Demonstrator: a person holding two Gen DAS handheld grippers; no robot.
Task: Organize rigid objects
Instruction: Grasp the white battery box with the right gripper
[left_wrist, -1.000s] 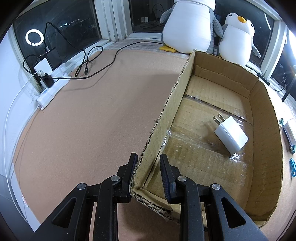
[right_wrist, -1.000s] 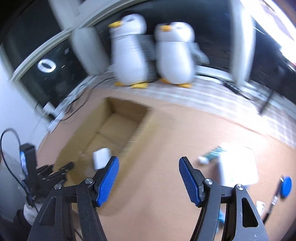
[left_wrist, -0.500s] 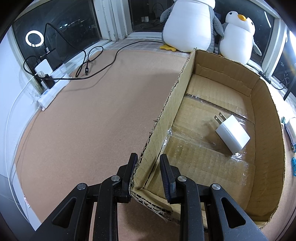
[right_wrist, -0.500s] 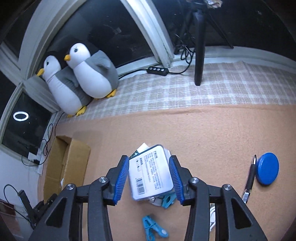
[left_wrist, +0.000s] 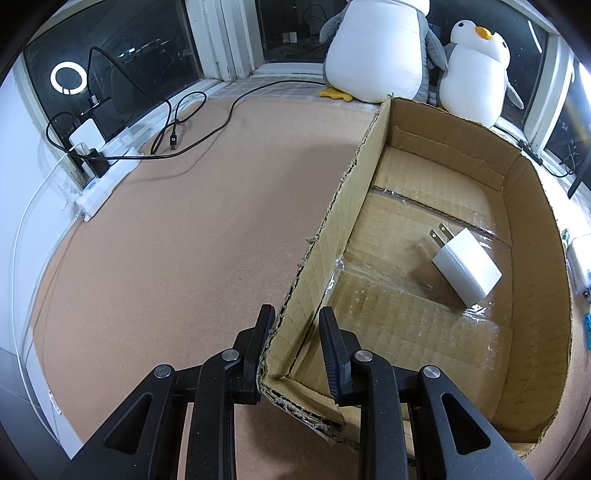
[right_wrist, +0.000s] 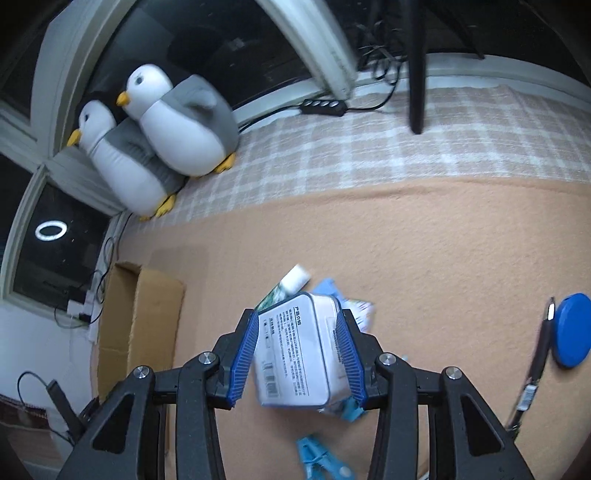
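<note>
My left gripper (left_wrist: 295, 319) is shut on the near corner wall of the cardboard box (left_wrist: 535, 206), one finger outside and one inside. A white plug charger (left_wrist: 466, 273) lies on the box floor. In the right wrist view my right gripper (right_wrist: 297, 360) is shut on a white tin with a blue rim (right_wrist: 291, 343), its blue pads (right_wrist: 245, 354) pressed on both long sides. The tin is tilted, label up, above a small pile of items. The box (right_wrist: 155, 325) lies to the left of that.
Under and around the tin lie a white-capped tube (right_wrist: 286, 286) and blue clips (right_wrist: 317, 458). A blue disc (right_wrist: 570, 328) and a pen (right_wrist: 537, 362) are at the right. Plush penguins (right_wrist: 177, 122) sit by the window. A power strip with cables (left_wrist: 107, 173) lies far left.
My right gripper swung from beside the box over to the pile and narrowed onto the white tin, which now sits tilted between the pads. The left gripper and box have not moved.
</note>
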